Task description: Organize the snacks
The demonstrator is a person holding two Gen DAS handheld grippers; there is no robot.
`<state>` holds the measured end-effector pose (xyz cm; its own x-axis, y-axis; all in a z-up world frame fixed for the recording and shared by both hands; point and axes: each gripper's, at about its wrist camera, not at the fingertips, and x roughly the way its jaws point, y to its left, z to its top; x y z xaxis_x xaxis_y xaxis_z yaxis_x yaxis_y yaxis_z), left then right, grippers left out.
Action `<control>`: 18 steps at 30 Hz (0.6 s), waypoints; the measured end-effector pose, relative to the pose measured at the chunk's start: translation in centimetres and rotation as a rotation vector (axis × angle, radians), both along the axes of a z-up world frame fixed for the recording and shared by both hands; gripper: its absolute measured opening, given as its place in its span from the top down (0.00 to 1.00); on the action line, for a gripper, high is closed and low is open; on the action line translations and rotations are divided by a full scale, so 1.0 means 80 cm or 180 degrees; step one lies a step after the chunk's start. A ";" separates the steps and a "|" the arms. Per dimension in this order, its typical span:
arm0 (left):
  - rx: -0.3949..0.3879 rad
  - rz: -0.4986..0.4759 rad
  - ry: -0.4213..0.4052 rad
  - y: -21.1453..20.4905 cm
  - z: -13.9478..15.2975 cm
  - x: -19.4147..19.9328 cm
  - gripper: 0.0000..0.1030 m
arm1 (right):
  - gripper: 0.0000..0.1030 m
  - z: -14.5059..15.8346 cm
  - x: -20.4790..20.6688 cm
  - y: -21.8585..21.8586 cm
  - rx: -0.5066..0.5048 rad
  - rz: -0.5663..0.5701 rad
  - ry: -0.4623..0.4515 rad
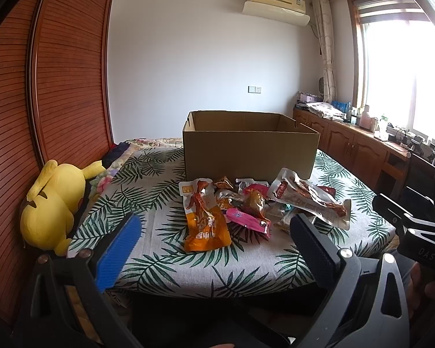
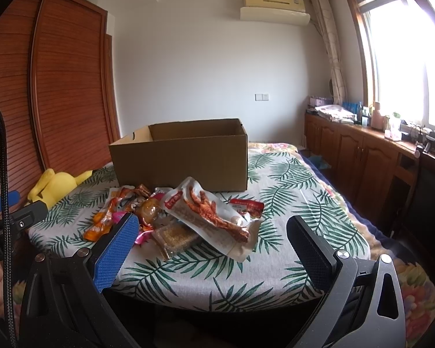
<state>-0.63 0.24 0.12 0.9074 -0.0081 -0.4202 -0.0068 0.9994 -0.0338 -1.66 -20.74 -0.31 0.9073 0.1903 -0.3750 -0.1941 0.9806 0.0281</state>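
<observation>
Left gripper (image 1: 214, 249) spread wide, nothing between its fingers, hovering at the near edge of the table (image 1: 165, 249) with the leaf-print cloth. Right gripper (image 2: 211, 246) also wide apart and empty, at the same near edge, just right of the left one. Snack pile (image 1: 246, 208) sits mid-table, in front of the open cardboard box (image 1: 249, 153), touching or nearly touching its front wall. Orange packet (image 1: 206, 226) lies nearest the left gripper; pink packet (image 1: 246, 220) beside it. Clear chicken-feet packet (image 2: 211, 217) lies on top of the pile's right side, red packet (image 2: 246, 206) behind it. Box interior not visible. Yellow plush toy (image 1: 52, 203) off the table's left edge.
</observation>
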 end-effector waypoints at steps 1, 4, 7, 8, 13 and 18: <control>0.0002 0.0004 0.0004 0.000 0.000 0.000 0.00 | 0.00 0.000 0.000 0.000 0.0001 0.0000 0.0001; 0.0003 0.0003 0.0028 0.001 -0.003 0.001 0.00 | 0.00 0.000 0.000 0.000 0.0002 0.0000 0.0002; -0.0006 0.0004 0.0052 0.002 -0.006 0.003 0.00 | 0.00 0.000 0.000 0.000 0.0000 0.0004 0.0006; -0.0012 0.0009 0.0070 0.002 -0.008 0.004 0.00 | 0.00 -0.001 0.000 0.000 -0.0008 0.0005 0.0009; -0.0024 0.0041 0.0164 0.007 -0.021 0.015 0.00 | 0.00 -0.006 0.003 0.001 -0.0048 0.0018 0.0036; -0.0019 0.0069 0.0251 0.015 -0.033 0.029 0.00 | 0.00 -0.016 0.011 0.002 -0.0111 0.0031 0.0074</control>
<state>1.73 1.43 -2.53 0.8715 0.0085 -0.4903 -0.0313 0.9988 -0.0385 -0.75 -20.57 -1.57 0.8964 0.1855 -0.4026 -0.2032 0.9791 -0.0013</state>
